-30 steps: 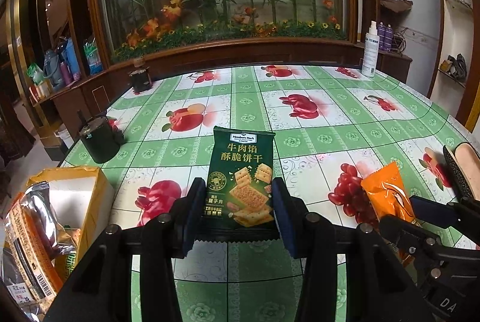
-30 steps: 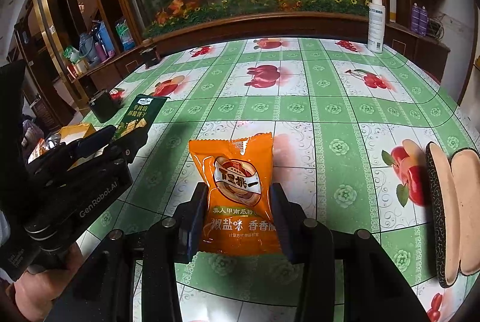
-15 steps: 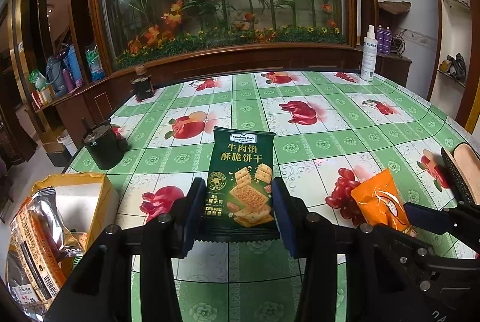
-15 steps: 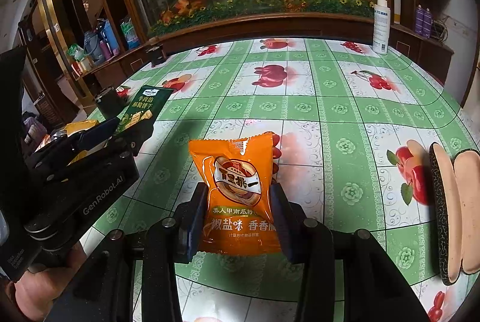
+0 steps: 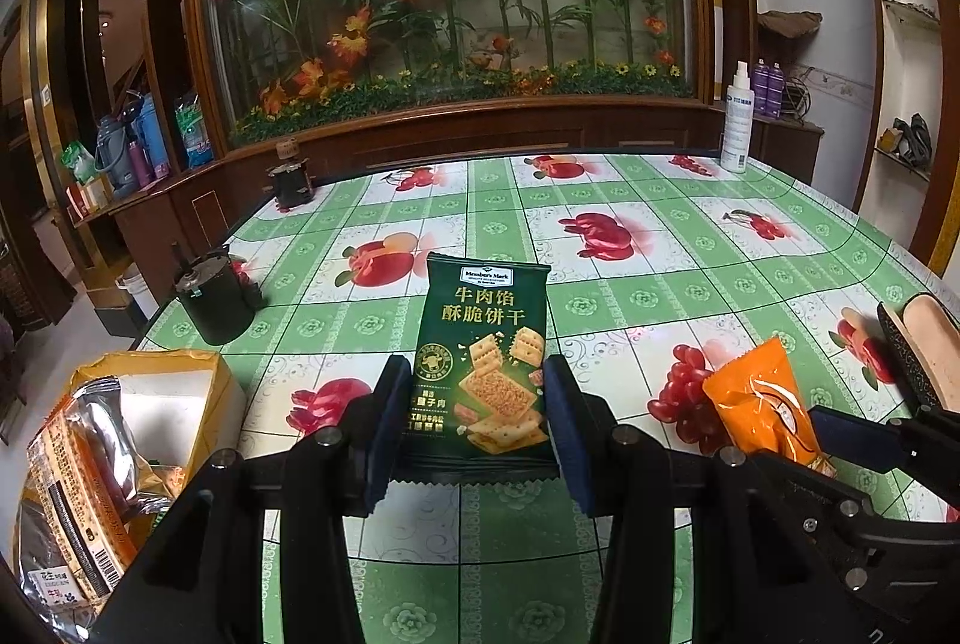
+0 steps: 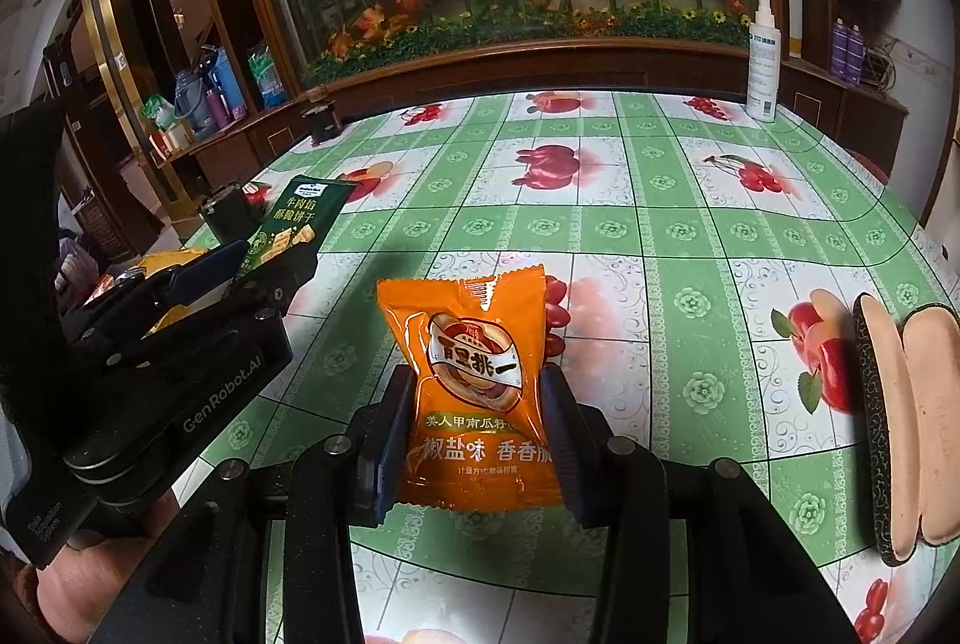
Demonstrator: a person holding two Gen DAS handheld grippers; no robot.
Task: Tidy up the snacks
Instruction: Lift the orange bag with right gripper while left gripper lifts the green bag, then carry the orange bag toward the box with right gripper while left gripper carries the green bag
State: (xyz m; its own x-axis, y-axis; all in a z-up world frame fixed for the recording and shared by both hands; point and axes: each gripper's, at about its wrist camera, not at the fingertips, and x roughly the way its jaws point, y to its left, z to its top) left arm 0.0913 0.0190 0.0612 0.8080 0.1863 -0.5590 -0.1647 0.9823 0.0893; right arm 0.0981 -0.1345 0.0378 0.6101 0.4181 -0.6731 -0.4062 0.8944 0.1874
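My left gripper [image 5: 477, 431] is shut on a dark green cracker packet [image 5: 483, 356], held upright above the table. In the right wrist view the same green packet [image 6: 294, 218] and the left gripper [image 6: 240, 266] show at the left. An orange snack packet [image 6: 477, 386] stands between the blue pads of my right gripper [image 6: 474, 440], which is shut on it; that orange packet [image 5: 759, 410] also shows at the right of the left wrist view. A yellow cardboard box [image 5: 204, 392] with several snack bags stands at the lower left beside the table.
The table wears a green checked fruit-print cloth [image 5: 660, 248]. A black pot [image 5: 213, 299] and a small dark jar [image 5: 291, 179] sit along its left side, a white spray bottle [image 5: 737, 122] at the far right. An open glasses case [image 6: 906, 422] lies at the right edge.
Both packets have risen a little off the table in the grippers; the orange packet no longer rests on the cloth. Both grips are unchanged.
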